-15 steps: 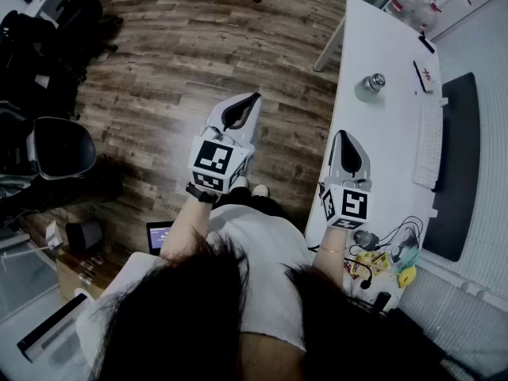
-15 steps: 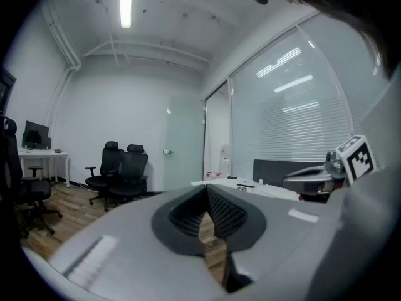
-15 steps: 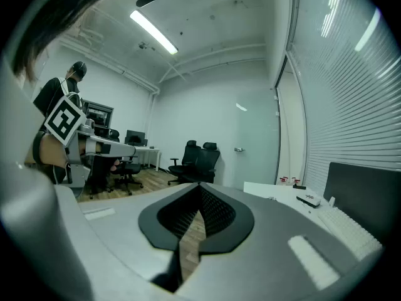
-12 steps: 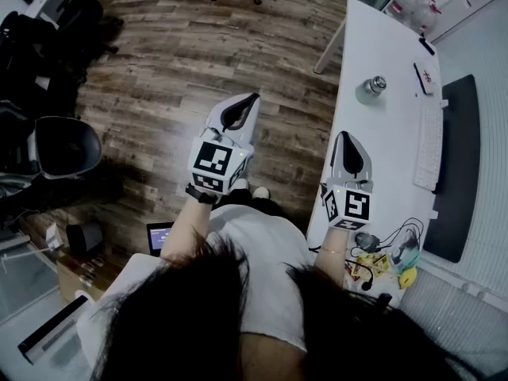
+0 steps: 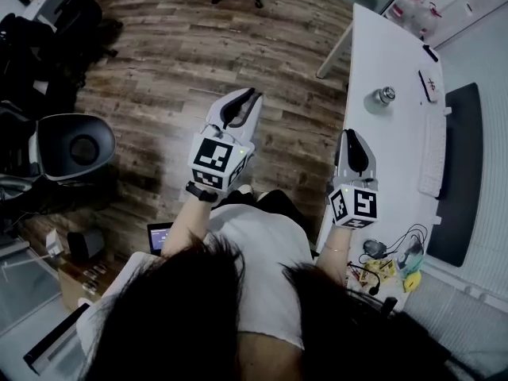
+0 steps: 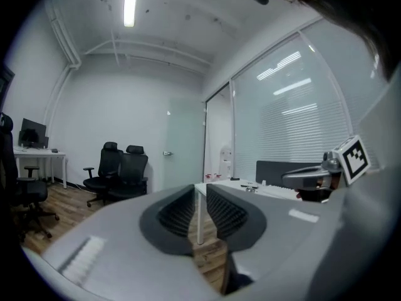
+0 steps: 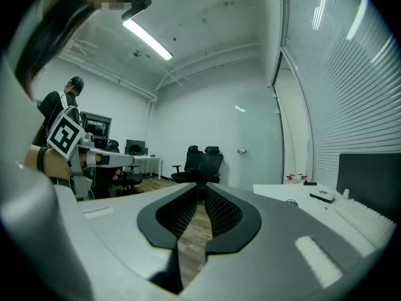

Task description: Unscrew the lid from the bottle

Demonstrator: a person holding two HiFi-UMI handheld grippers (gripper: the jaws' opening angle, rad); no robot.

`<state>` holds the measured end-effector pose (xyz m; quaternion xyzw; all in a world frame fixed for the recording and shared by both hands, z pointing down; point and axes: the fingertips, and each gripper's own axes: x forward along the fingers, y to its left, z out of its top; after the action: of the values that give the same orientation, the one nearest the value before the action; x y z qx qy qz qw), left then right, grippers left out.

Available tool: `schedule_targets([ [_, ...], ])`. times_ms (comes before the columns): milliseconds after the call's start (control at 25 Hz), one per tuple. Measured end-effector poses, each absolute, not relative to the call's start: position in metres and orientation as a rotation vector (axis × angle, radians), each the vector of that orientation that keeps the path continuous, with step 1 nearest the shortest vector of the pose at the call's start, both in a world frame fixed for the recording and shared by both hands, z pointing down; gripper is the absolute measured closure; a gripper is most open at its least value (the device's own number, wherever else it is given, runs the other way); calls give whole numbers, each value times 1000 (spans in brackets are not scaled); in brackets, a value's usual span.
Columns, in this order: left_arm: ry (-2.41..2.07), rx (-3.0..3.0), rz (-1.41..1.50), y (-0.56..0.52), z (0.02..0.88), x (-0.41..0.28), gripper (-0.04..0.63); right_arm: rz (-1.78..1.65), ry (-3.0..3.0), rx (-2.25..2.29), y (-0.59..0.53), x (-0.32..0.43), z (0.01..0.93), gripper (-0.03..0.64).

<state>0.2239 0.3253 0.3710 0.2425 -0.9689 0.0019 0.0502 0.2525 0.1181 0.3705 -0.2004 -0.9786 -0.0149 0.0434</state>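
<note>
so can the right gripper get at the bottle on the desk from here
Probably yes: the right gripper hangs over the edge of the desk, with only bare desktop between it and the bottle ahead. Its jaws are shut and empty, so they must open first.

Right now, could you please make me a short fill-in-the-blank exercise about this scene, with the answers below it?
1. The fingers of the left gripper and the right gripper are ____, not open.
2. The bottle stands on the white ____.
3. The gripper nearer to the bottle is the ____ one.
Answers: shut; table; right.
</note>
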Motion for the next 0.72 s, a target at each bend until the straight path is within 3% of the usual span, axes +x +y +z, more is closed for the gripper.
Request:
schedule_targets([
  [200, -2940, 726, 1, 339, 379, 215, 523, -41, -2982, -629, 129, 239, 372, 543],
  [600, -2914, 706, -40, 333, 403, 148, 428, 23, -2954, -677, 121, 169, 394, 515],
  [720, -2913, 709, -49, 326, 405, 113, 426, 39, -2941, -694, 117, 136, 398, 515],
])
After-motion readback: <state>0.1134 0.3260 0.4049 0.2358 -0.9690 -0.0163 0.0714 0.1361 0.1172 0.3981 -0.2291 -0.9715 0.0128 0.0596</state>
